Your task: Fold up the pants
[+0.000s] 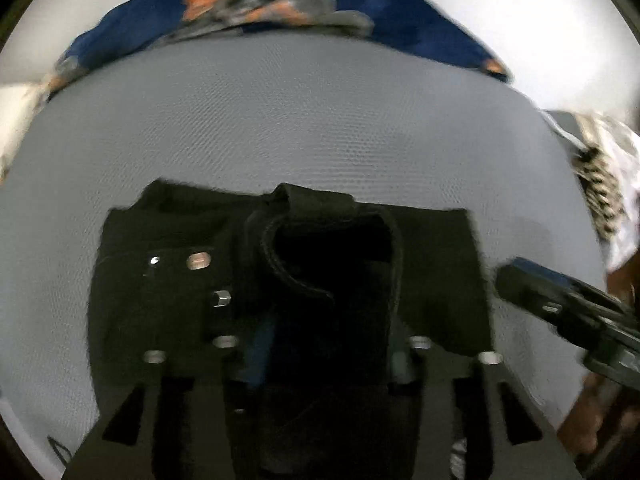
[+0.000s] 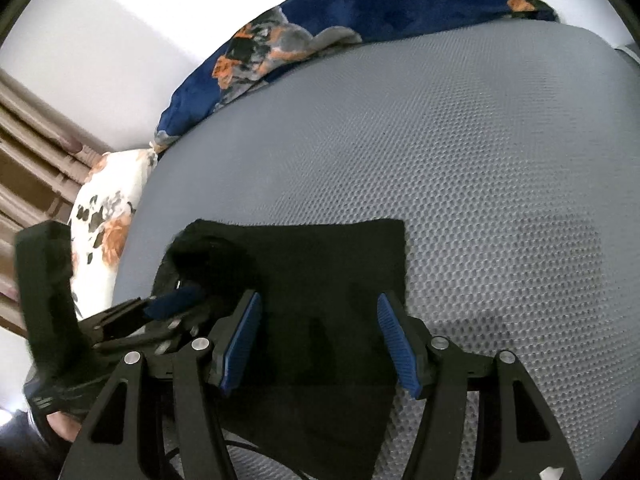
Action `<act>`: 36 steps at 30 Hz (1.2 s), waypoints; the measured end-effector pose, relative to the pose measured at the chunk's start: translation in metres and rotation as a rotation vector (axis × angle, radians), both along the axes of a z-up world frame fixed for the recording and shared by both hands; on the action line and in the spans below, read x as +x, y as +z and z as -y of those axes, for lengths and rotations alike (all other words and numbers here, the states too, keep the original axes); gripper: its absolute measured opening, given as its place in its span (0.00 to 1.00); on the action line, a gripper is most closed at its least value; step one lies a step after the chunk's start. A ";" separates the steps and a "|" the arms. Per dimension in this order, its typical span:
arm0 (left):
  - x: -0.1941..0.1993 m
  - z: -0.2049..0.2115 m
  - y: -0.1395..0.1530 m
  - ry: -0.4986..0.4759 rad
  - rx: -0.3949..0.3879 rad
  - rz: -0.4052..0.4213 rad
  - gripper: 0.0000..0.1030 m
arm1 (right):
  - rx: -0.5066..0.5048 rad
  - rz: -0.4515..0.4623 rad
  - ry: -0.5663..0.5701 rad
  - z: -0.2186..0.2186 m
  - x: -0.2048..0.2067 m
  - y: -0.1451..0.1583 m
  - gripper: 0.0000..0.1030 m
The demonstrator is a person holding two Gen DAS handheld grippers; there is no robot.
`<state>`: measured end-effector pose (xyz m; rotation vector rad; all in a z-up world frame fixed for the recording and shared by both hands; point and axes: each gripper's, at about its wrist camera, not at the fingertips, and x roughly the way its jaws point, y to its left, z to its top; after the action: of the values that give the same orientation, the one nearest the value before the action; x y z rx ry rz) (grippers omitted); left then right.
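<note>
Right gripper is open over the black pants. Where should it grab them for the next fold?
Probably the far right corner of the black pants. It lies flat on the grey mattress with bare mesh beyond, so the right gripper can slide in from the right; the left gripper holds the bunched left end.

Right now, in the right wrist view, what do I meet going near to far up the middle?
Right hand-held gripper, jaws apart → black pants → grey mesh mattress → blue floral blanket → white wall.
</note>
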<state>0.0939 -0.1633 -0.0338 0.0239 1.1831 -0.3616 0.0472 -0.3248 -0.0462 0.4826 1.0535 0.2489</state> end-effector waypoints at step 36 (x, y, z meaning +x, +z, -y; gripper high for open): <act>0.005 -0.144 -0.004 0.177 0.004 0.080 0.71 | 0.057 -0.067 -0.060 0.002 0.010 -0.035 0.11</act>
<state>0.0991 -0.0194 -0.0379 -0.0622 1.0972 -0.2007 0.0576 -0.3268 -0.0809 0.5761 1.0976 0.2114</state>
